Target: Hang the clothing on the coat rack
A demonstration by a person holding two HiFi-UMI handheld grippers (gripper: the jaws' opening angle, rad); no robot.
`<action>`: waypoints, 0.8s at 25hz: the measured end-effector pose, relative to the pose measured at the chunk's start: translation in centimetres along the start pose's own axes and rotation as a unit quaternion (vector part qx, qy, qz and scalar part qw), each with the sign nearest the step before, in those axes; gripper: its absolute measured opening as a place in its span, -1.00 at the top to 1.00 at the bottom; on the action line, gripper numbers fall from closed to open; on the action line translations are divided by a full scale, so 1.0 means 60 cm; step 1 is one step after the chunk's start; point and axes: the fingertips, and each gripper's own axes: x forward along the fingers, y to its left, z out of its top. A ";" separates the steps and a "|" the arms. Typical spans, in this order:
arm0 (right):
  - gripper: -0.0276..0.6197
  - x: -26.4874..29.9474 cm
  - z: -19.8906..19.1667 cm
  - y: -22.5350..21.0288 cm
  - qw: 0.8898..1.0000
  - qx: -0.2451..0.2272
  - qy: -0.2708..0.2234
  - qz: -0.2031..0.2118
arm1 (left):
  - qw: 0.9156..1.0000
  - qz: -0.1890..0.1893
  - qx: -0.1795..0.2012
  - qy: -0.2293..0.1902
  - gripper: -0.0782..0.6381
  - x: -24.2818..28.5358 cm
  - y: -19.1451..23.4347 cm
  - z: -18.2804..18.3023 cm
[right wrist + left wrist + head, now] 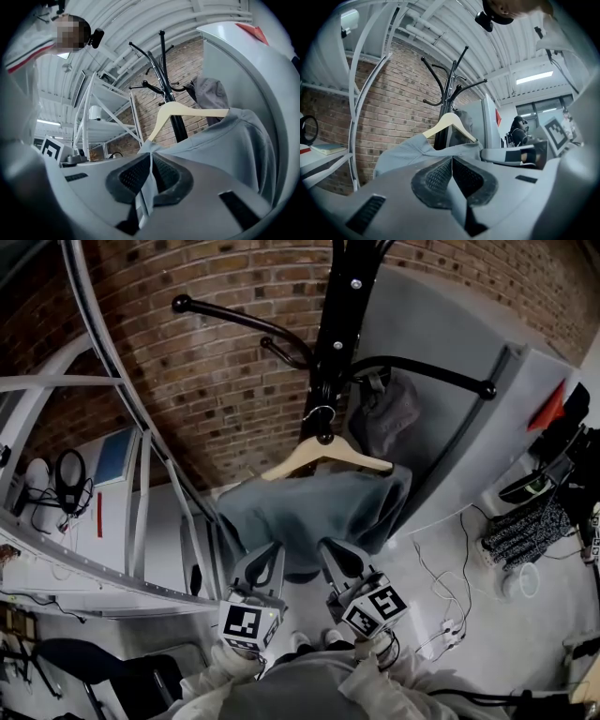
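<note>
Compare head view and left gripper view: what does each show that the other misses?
Head view only: the floor with loose cables. Left gripper view only: the ceiling light, and the left gripper shut on the grey garment. Both: that garment draped over the wooden hanger, the black coat rack, the brick wall.

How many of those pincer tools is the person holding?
2. The left gripper pinches the grey garment at its lower edge; the right gripper pinches it just beside, to the right. No others seem hidden.
</note>
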 end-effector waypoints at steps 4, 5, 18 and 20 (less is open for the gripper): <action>0.84 -0.006 -0.003 -0.002 1.000 -0.002 0.005 -0.001 | 1.000 0.001 0.004 0.002 0.76 -0.001 -0.005 0.000; 0.84 -0.008 -0.003 -0.001 1.000 -0.005 0.008 0.000 | 1.000 0.003 0.003 0.001 0.76 -0.002 -0.007 0.001; 0.84 -0.104 0.030 -0.040 0.999 -0.033 0.017 0.018 | 0.999 0.043 0.008 -0.009 0.76 0.001 -0.104 0.019; 0.84 -0.122 0.038 -0.043 0.999 -0.032 0.016 0.031 | 0.999 0.052 0.011 -0.008 0.76 0.002 -0.129 0.022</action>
